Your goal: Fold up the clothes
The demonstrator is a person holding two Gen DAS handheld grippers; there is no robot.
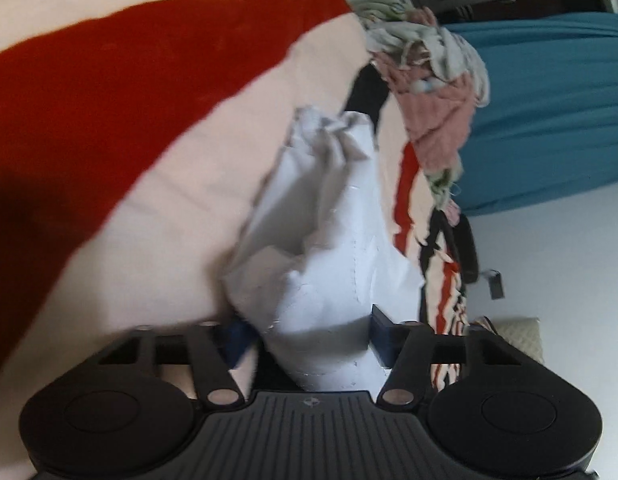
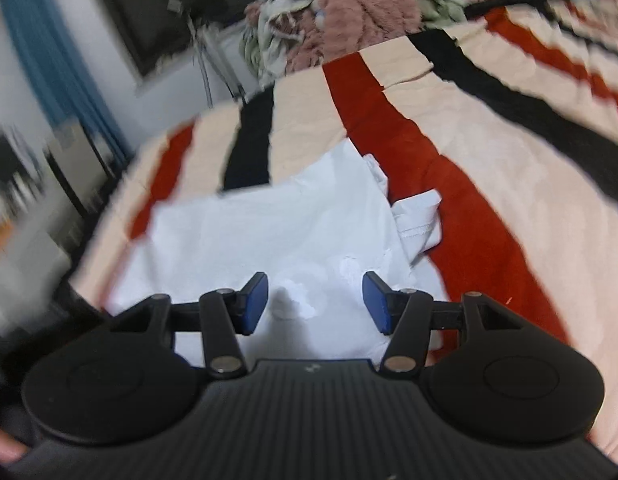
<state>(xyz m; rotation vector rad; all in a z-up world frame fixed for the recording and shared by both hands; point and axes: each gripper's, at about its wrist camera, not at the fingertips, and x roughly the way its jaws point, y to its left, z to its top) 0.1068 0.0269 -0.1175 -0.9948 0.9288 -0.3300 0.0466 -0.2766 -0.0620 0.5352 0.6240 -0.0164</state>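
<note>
A white garment point(image 2: 269, 224) lies partly flat on a striped bed cover point(image 2: 489, 184), with a bunched sleeve point(image 2: 419, 220) at its right edge. My right gripper point(image 2: 315, 300) is open just above the garment's near part, its blue pads point(image 2: 255, 300) apart and holding nothing. In the left wrist view the white garment point(image 1: 325, 240) hangs bunched between the blue pads point(image 1: 383, 334) of my left gripper point(image 1: 309, 334), which is wide apart with the cloth filling the gap; the cloth covers the left pad.
A pile of pink and pale green clothes point(image 2: 341, 16) sits at the bed's far edge, and shows in the left wrist view point(image 1: 433, 80). A blue curtain point(image 1: 549, 112) and a white wall point(image 1: 569, 264) lie beyond the bed. A dark screen point(image 2: 157, 12) stands at the back left.
</note>
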